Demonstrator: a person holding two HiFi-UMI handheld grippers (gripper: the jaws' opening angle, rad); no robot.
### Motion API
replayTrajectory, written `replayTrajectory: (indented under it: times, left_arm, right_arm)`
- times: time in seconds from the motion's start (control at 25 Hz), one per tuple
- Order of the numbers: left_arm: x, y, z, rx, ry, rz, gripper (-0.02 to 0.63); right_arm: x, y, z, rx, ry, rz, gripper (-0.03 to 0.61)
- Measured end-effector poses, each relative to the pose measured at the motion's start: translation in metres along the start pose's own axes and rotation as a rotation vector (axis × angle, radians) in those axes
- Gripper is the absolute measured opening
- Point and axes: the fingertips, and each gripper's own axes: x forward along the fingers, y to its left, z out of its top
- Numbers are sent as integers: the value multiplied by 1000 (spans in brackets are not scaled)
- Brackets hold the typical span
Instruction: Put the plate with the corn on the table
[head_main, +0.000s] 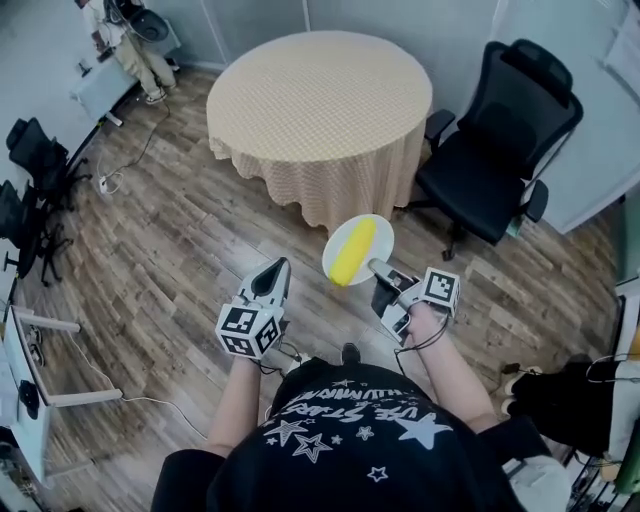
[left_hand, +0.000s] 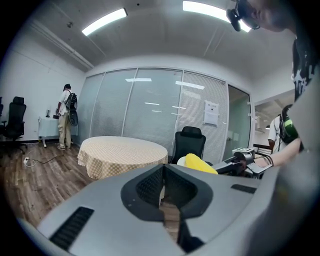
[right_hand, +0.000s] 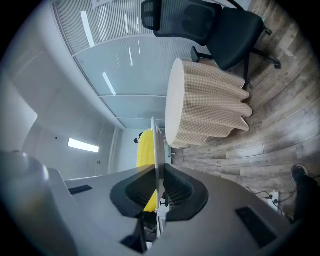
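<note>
Over the wood floor, short of the table, sits the load: one white plate with one yellow corn cob lying lengthwise on it. Not on the table; its far rim is near the hanging checked tablecloth, held in the air.

Counts: two grippers, one plate, one corn, one round table, one black office chair just right of the table, two more dark chairs at the left edge, and one person standing far off at the top left.

The right gripper is clamped on the plate's near rim. Its own view shows the plate edge-on between the two jaws, pinched from both faces, with the corn on the left face. The plate sticks out forward from the jaw tips, toward the table.

The left gripper has its jaws brought together at the tips with nothing between them, only a sliver of floor showing lower down. It is level with the right gripper, to the left of the plate and not touching it.
</note>
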Motion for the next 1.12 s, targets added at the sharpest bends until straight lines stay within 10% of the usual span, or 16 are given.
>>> replayTrajectory:
  times: [0.72, 1.12]
  left_arm:
    - [75, 37, 27, 18, -1, 19, 7]
    - [131, 151, 49, -25, -4, 34, 8]
  right_arm:
    - [30, -14, 68, 21, -37, -1, 49]
    - [148, 1, 117, 1, -42, 4, 49]
